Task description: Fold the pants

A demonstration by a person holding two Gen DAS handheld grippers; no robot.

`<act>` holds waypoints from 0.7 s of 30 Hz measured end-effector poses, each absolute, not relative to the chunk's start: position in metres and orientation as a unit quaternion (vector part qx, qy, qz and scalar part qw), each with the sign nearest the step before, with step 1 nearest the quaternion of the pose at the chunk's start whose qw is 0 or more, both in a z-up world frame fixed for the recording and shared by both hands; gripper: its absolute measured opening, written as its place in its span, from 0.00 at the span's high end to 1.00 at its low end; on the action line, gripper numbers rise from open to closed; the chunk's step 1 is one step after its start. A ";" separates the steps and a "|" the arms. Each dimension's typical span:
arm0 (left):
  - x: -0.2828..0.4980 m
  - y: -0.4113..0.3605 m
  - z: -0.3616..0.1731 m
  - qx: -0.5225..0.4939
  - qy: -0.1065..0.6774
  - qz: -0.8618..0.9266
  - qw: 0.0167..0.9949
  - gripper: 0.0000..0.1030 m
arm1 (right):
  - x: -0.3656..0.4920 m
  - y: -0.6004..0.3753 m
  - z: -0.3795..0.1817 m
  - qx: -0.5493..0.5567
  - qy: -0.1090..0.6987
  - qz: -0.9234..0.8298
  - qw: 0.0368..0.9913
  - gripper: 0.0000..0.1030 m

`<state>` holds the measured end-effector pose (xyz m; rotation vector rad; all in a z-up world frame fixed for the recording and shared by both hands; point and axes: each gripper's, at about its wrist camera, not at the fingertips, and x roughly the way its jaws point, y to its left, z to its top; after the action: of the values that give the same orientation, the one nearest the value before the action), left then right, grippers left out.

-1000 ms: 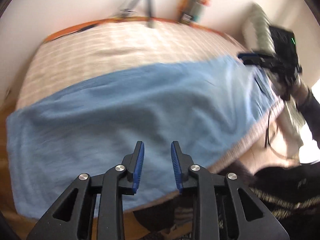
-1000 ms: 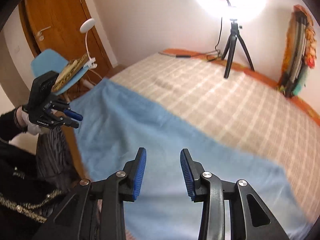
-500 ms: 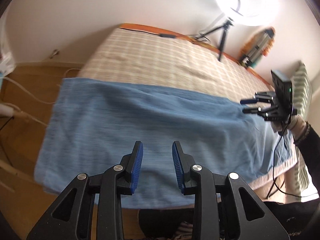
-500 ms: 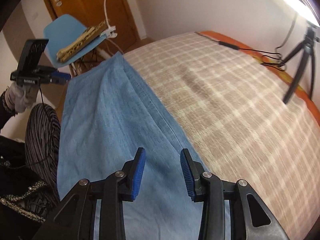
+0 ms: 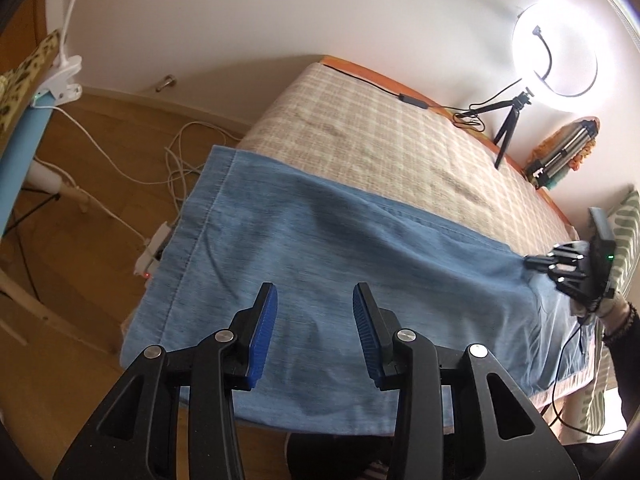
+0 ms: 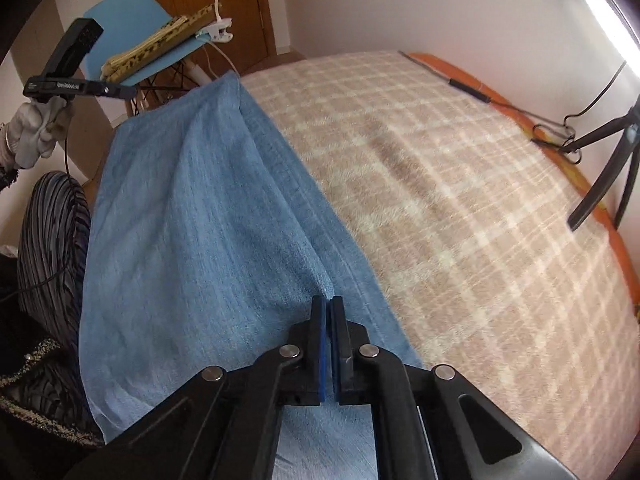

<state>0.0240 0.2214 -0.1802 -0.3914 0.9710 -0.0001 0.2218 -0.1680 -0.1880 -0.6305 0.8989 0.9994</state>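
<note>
Light blue denim pants (image 5: 320,248) lie flat along the near edge of a bed with a beige plaid blanket (image 5: 400,148). The hem end is at the left, over the bed's edge. My left gripper (image 5: 314,312) is open and empty, held above the leg part of the pants. My right gripper (image 6: 328,304) is shut on a pinched ridge of the pants (image 6: 200,216) near the waist end, at the fabric's far edge. It also shows in the left wrist view (image 5: 532,260), far right, fingertips on the cloth.
A ring light on a tripod (image 5: 516,116) stands at the bed's far edge with a black cable (image 6: 472,88). A blue chair (image 6: 132,32) with folded cloth stands past the bed's end. White cables and a power strip (image 5: 156,248) lie on the wood floor.
My right gripper dropped to the pants and shut on a fold of cloth. My left gripper swung toward the hem end and stayed open.
</note>
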 end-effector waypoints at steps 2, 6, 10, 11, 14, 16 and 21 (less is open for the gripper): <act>0.025 0.222 -0.185 -0.187 0.467 0.000 0.864 0.64 | 0.219 -0.169 -0.176 -0.292 0.392 0.446 0.750 1.00; 0.026 0.224 -0.194 -0.180 0.478 0.007 0.860 0.64 | 0.225 -0.169 -0.169 -0.318 0.362 0.407 0.776 1.00; 0.027 0.229 -0.200 -0.174 0.485 0.019 0.857 0.64 | 0.228 -0.152 -0.201 -0.380 0.395 0.388 0.741 1.00; 0.026 0.230 -0.200 -0.174 0.483 0.022 0.858 0.64 | 0.228 -0.149 -0.203 -0.384 0.395 0.381 0.742 0.92; 0.021 0.240 -0.199 -0.179 0.481 0.030 0.858 0.64 | 0.237 -0.155 -0.185 -0.326 0.399 0.390 0.763 0.70; 0.019 0.247 -0.199 -0.181 0.478 0.041 0.858 0.64 | 0.240 -0.162 -0.172 -0.295 0.400 0.395 0.773 0.68; 0.010 0.276 -0.194 -0.217 0.466 0.057 0.856 0.64 | 0.233 -0.195 -0.144 -0.219 0.400 0.383 0.803 0.66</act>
<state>0.0101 0.2760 -0.1943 -0.4566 0.9792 0.1197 0.2331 -0.1951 -0.1436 -0.4688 0.8572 0.8200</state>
